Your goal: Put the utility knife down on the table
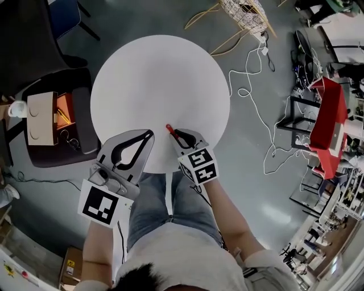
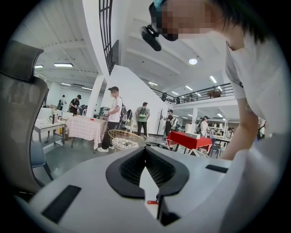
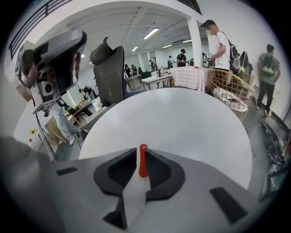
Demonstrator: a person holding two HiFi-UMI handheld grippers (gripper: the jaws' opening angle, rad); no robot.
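Note:
A thin red utility knife (image 1: 169, 130) sticks out from between the jaws of my right gripper (image 1: 174, 134), which is shut on it just above the near edge of the round white table (image 1: 159, 79). In the right gripper view the knife (image 3: 142, 162) stands upright between the black pads, its holed tip over the table (image 3: 182, 118). My left gripper (image 1: 150, 134) hovers at the table's near left edge. Its jaws meet at the tips with nothing in them, and the left gripper view shows those pads (image 2: 145, 150) touching.
A dark low table (image 1: 68, 91) at the left holds a cardboard box (image 1: 42, 117). A black office chair (image 3: 110, 68) stands beyond the table. A wire basket (image 1: 243, 13), white cables (image 1: 256, 96) and a red table (image 1: 330, 119) are on the right. People stand in the background.

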